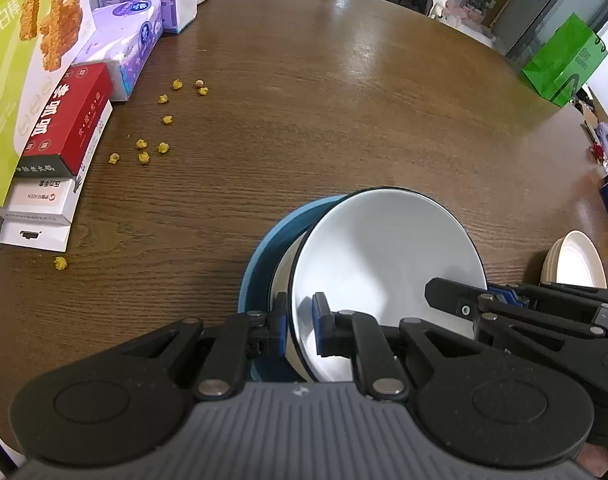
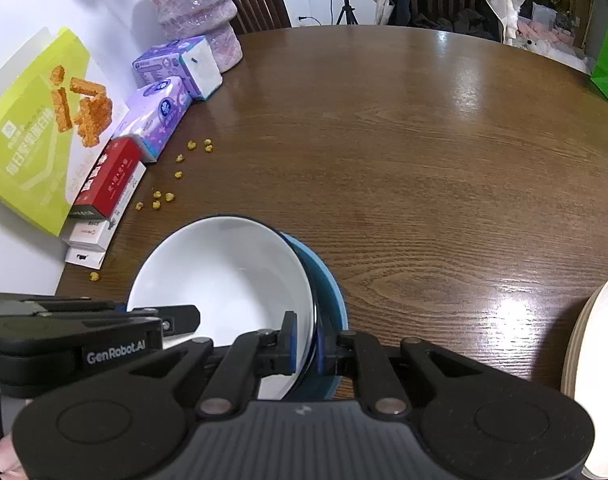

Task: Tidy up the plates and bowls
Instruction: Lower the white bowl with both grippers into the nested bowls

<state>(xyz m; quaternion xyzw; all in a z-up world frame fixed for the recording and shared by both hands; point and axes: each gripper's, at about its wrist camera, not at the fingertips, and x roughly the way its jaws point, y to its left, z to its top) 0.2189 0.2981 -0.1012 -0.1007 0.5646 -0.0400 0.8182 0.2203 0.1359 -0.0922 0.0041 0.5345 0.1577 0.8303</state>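
Note:
A white bowl with a thin dark rim is tilted over a blue bowl on the brown round table. My left gripper is shut on the white bowl's left rim, one blue pad inside and one outside. My right gripper is shut on the opposite rim of the white bowl, with the blue bowl showing just beyond it. Each gripper also shows in the other's view: the right gripper and the left gripper. Whether the white bowl rests on the blue one is hidden.
A stack of cream plates sits at the table's right edge. Boxes and tissue packs line the left edge by the wall, with several yellow crumbs scattered beside them. A green bag stands at the far right.

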